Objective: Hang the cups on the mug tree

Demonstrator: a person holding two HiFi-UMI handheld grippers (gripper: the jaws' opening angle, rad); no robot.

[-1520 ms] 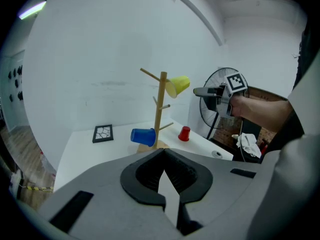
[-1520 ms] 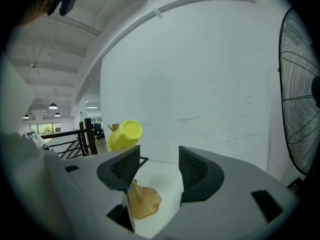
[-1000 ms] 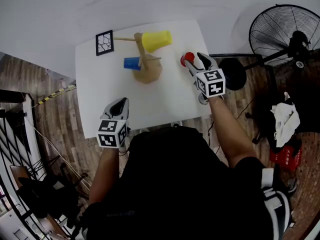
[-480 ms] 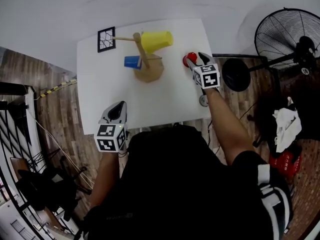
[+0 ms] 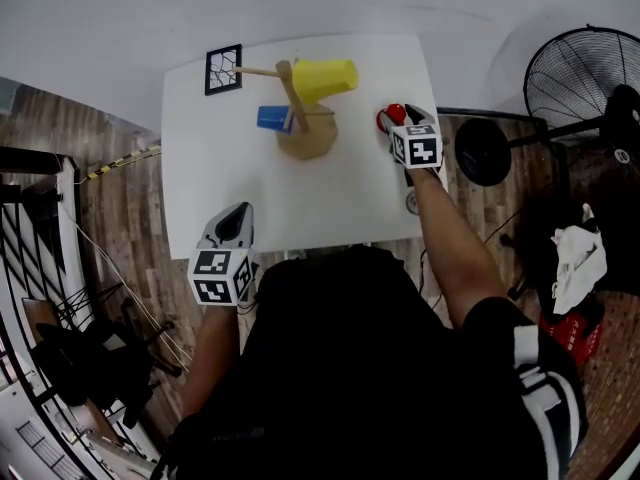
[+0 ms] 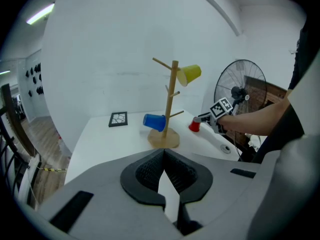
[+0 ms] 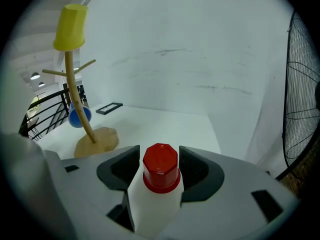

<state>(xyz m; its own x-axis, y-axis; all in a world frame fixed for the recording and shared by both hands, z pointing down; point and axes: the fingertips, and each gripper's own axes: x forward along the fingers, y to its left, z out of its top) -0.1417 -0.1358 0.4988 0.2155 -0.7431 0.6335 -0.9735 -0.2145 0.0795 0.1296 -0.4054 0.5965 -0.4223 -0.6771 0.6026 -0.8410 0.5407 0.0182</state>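
Observation:
A wooden mug tree (image 5: 308,140) stands at the back of the white table (image 5: 220,188). A yellow cup (image 5: 325,76) hangs on an upper peg and a blue cup (image 5: 272,118) on a lower one. A red cup (image 5: 394,115) stands upside down on the table to the tree's right. My right gripper (image 5: 398,128) is open, its jaws on either side of the red cup (image 7: 160,167), close to its sides. My left gripper (image 5: 235,218) hovers shut and empty over the table's near edge, its pads (image 6: 150,170) meeting, pointed at the tree (image 6: 173,99).
A small black-framed picture (image 5: 223,69) lies at the table's back left corner. A standing fan (image 5: 580,78) is on the floor to the right of the table. Wooden floor surrounds the table, and a white wall rises behind it.
My right gripper has sunk and slid forward, so the red cup now sits between its jaws instead of ahead of them. The left gripper has stayed where it was.

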